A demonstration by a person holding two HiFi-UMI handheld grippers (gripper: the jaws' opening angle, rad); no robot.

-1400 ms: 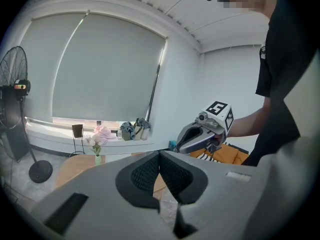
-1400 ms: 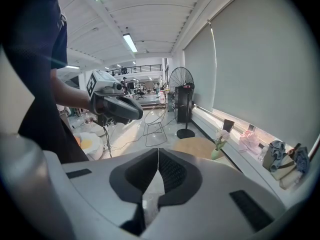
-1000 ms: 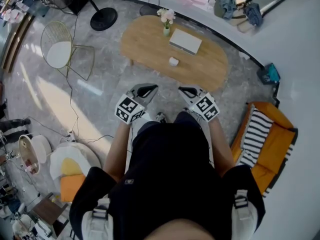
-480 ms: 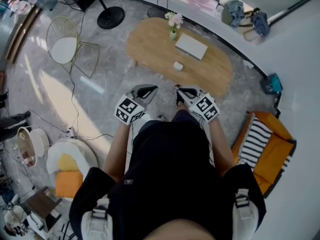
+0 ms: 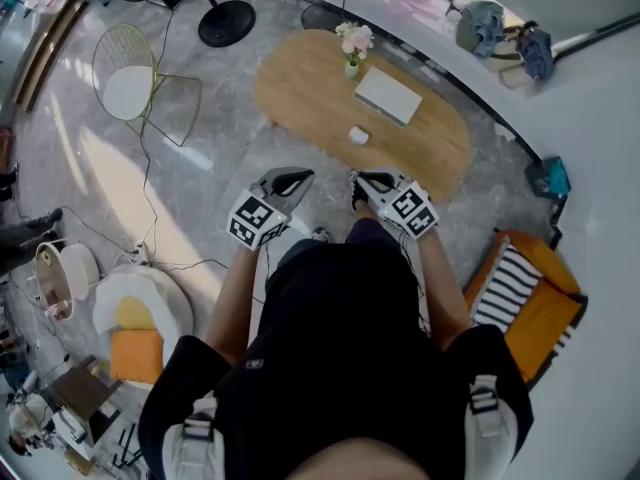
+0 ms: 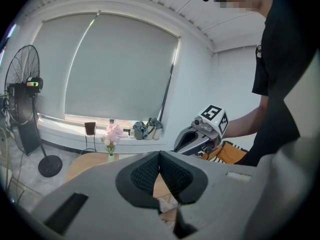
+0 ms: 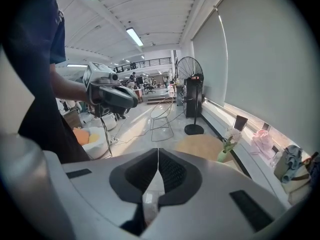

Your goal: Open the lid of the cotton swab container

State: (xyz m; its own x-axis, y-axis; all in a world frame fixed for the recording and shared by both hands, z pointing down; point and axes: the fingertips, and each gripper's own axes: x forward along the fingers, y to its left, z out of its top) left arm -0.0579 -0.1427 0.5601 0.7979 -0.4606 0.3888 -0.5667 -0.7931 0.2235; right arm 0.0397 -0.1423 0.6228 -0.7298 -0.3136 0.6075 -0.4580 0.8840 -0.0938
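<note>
A person is standing near the low wooden table (image 5: 300,93), holding the left gripper (image 5: 288,180) & right gripper (image 5: 374,182) out in front, both w/ jaws pressed together, nothing in them. A small white thing (image 5: 358,135), prob. the cotton swab container, is sitting on the table near a flat white case (image 5: 388,95), well apart from both grippers.
</note>
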